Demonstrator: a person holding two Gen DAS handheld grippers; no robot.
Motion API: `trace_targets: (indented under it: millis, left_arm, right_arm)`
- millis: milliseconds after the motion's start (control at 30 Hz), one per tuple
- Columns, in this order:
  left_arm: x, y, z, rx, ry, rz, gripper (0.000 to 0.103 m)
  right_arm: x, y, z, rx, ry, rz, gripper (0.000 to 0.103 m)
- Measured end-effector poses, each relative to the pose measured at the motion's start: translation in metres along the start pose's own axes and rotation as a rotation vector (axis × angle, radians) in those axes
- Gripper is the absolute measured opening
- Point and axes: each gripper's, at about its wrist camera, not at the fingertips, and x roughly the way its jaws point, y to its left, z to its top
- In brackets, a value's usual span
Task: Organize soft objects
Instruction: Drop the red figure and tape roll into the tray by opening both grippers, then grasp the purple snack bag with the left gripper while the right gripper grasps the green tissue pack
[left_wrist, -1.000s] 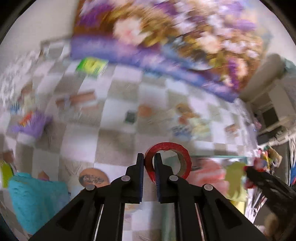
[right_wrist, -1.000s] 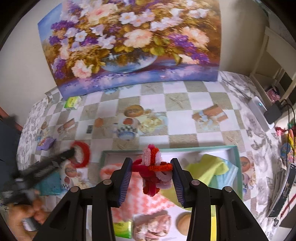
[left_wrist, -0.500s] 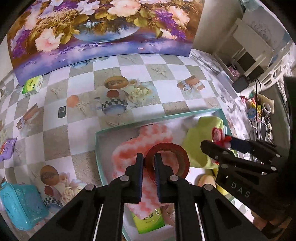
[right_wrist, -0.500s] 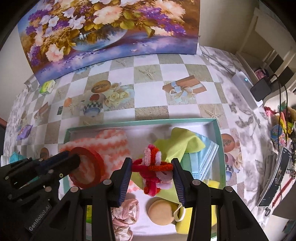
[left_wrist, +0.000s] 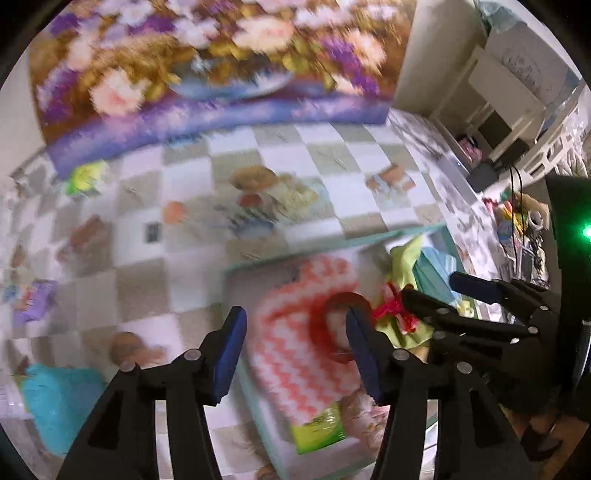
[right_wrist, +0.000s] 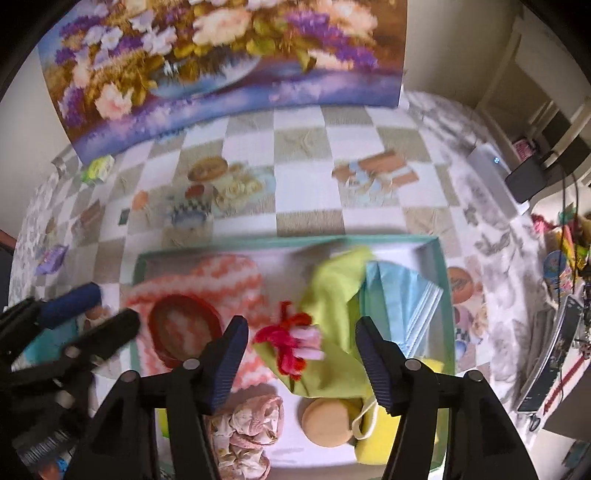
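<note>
Red ring (right_wrist: 183, 330) on zigzag cloth (right_wrist: 229, 275)

Background clutter around the worktop (right_wrist: 303, 218), checkered cloth with printed teacups and gift boxes.

Floral painting (right_wrist: 221, 55) stands upright at the worktop's far edge. Small green packet (right_wrist: 98, 169) just beside its lower left corner; purple wrapper (right_wrist: 51, 260) near the left edge. Teal textured item (left_wrist: 61, 400) at front left, blurred. White device with a lit dot (right_wrist: 493, 177) and a black box (right_wrist: 528, 181) at far right, with a cable by them. White shelving (left_wrist: 495, 99) beyond.
</note>
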Motion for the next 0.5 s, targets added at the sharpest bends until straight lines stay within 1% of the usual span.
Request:
trace_targets:
  millis: [67,100,133,167,200,267,333,400,433,467,500]
  left_arm:
    - [-0.014,0.014,0.002,-0.030,-0.034,0.014,0.059]
    - [-0.023,0.026,0.002,-0.063,-0.053,0.012,0.063]
    - [-0.029,0.037,0.002,-0.094,-0.065,0.011,0.069]
    - [-0.034,0.052,0.002,-0.136,-0.080,0.011,0.072]
    - [-0.040,0.070,0.000,-0.187,-0.091,0.016,0.074]
    - [-0.044,0.102,-0.003,-0.267,-0.089,0.036,0.074]
    - [-0.046,0.140,-0.006,-0.332,-0.070,0.075,0.074]
    - [-0.052,0.184,-0.009,-0.401,-0.055,0.141,0.074]
    - [-0.054,0.196,-0.011,-0.417,-0.057,0.158,0.075]
    - [-0.056,0.214,-0.012,-0.436,-0.059,0.181,0.076]
    - [-0.058,0.235,-0.013,-0.462,-0.053,0.211,0.079]
  right_arm:
    - [-0.011,0.002,0.003,0.007,-0.034,0.003,0.064]
    - [-0.016,0.004,0.004,0.008,-0.050,0.008,0.064]
    - [-0.021,0.007,0.006,0.007,-0.069,0.017,0.064]
    - [-0.027,0.012,0.007,0.004,-0.089,0.029,0.064]
    - [-0.035,0.018,0.009,-0.005,-0.111,0.043,0.064]
    - [-0.043,0.033,0.012,-0.020,-0.144,0.064,0.064]
    - [-0.051,0.052,0.015,-0.043,-0.178,0.093,0.064]
    - [-0.054,0.074,0.019,-0.065,-0.200,0.140,0.064]
    - [-0.054,0.085,0.021,-0.074,-0.205,0.161,0.064]
    - [-0.052,0.099,0.025,-0.085,-0.209,0.189,0.064]
    - [-0.049,0.110,0.028,-0.094,-0.207,0.204,0.064]
